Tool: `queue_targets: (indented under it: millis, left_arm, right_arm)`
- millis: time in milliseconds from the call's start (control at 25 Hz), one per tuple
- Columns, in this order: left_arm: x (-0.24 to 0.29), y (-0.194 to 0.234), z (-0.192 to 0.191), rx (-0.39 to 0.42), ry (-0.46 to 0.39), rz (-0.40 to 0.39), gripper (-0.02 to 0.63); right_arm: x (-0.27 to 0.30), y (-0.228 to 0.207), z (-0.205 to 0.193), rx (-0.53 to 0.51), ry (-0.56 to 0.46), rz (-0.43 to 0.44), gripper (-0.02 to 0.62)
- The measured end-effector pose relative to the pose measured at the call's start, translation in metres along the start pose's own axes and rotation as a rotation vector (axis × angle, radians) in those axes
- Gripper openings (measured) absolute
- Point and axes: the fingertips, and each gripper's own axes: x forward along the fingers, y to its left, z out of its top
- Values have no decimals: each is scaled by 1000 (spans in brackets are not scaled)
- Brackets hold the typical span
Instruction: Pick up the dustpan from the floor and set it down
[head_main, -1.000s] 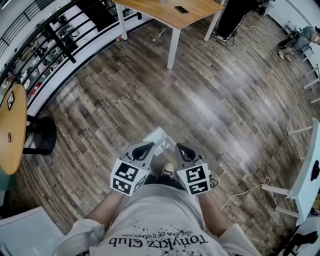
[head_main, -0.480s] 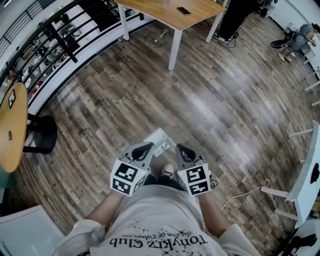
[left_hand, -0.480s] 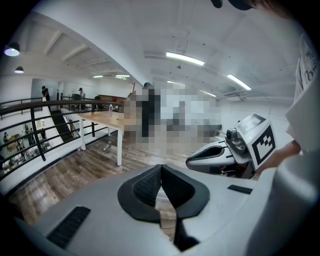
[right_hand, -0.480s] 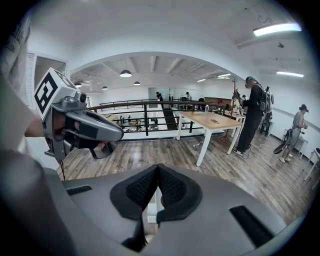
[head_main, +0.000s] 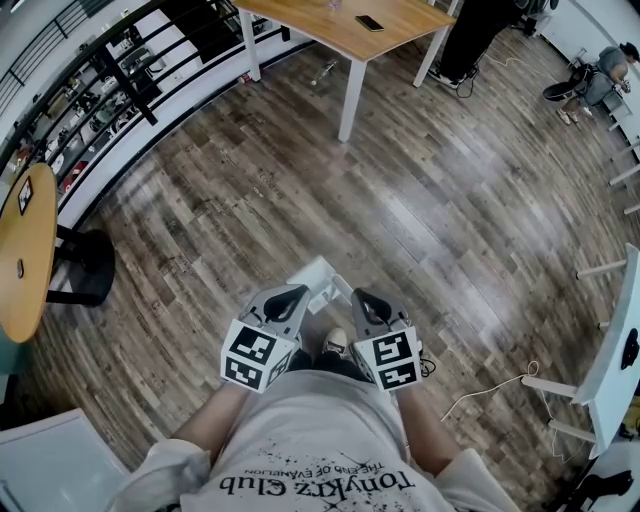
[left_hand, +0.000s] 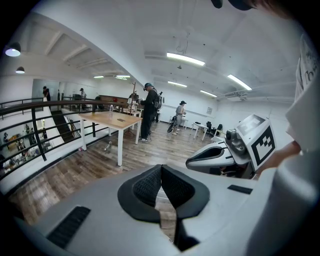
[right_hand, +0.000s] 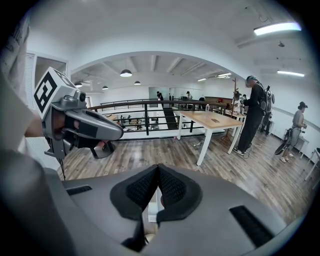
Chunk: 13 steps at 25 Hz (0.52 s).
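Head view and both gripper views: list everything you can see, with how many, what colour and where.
dustpan: one, white, on the floor just ahead of both grippers, partly hidden
floor: brown wood planks
long table: one, wooden top, white legs, far side
phone: one, dark, on the long table
round table: one, wooden top, black base, left edge
white table: one, right edge
railing: one, black, far left side
cable: one, white, on the floor at right
bystanders: at least two, dark clothes, beyond the long table
shirt: one, white with black print, bottom
left gripper: one, grey, jaws shut, empty
right gripper: one, grey, jaws shut, empty
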Motion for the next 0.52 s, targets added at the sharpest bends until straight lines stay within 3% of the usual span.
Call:
queue_targets:
  millis: [520]
  left_arm:
    - [-5,0,-7,-3,-5,6,23]
  right_arm:
    - [0,7,-4,-4,0,10,25]
